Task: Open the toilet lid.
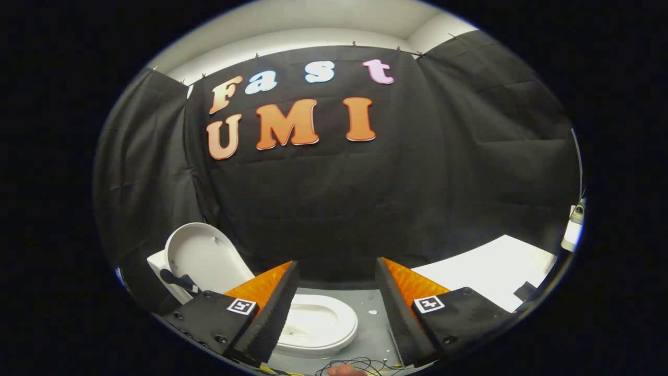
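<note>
Lid: raised, upright behind toilet bowl, leaning back on tank; inner face toward gripper, long axis near vertical.
Progress: opening judged done; only withdrawal left.
Gripper: fingers spread, holding nothing, above bowl.
Floor: grey, right of bowl.
Cables: just in front of bowl.

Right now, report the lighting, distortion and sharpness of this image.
Gripper view: strong fisheye bending of the cloth wall; even light, no harsh glare, white toilet lid and bowl bright but readable; the open tongs, empty, look sharp, with soft shadow on the grey floor between them.
</note>
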